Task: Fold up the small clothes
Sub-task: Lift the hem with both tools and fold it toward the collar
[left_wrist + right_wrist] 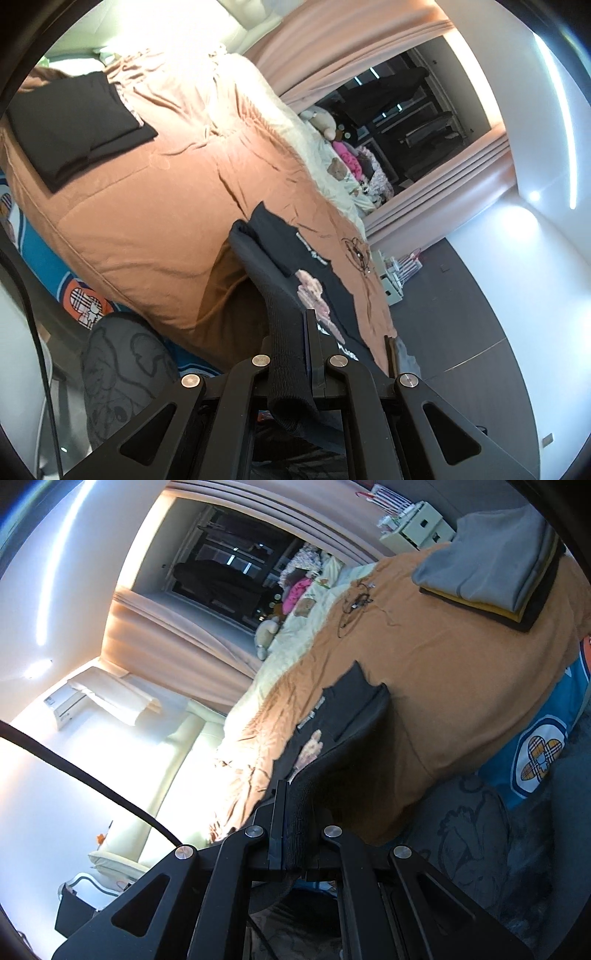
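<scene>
Seemingly tilted, both grippers (312,332) (291,812) pinch the sweatshirt (291,258)

Your left gripper (308,354) points slightly downward, its black fingers (314,332) pressed together on the ribbed hem of the dark shirt (280,295), which drapes out over the linkage toward the camera. Your right gripper (286,834) is angled much the same, rolled to one side, its fingers (277,812) likewise clamped on the ribbed edge of the same shirt.
</scene>
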Tool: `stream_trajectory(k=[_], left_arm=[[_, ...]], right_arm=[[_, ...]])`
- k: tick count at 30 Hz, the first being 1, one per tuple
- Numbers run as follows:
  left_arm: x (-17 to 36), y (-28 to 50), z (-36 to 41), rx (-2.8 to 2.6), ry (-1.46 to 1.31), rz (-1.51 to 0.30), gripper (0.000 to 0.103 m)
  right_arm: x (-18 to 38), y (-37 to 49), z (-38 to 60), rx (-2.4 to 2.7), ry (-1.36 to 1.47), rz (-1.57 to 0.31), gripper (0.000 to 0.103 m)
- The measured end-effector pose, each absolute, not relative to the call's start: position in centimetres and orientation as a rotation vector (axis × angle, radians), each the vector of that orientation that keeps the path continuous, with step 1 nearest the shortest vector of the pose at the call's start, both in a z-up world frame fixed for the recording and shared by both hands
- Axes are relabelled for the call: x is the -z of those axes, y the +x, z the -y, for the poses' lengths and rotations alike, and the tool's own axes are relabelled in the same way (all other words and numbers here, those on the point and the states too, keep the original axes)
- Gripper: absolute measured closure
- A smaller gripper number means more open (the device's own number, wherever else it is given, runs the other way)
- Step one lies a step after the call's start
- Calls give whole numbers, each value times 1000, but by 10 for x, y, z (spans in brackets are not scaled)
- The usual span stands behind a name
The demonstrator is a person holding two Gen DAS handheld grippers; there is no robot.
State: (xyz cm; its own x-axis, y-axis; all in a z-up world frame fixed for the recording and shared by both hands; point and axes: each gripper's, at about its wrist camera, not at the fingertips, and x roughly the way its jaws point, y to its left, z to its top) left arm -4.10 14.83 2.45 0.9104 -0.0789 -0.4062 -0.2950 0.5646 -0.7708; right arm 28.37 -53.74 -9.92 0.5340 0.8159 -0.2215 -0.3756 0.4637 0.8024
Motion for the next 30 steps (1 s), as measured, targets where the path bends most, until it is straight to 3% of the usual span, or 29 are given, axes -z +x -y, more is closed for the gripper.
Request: stream_trajectory(k=[12, 30], left_arm=[[-36, -28, -158, -121, -971, -422, 100], [-80, 109, -203, -138, -890, -449, 100]], right_arm=[[110, 326, 528, -819, 758, -633, 102], [64, 474, 448, -799, 682, -638, 102]])
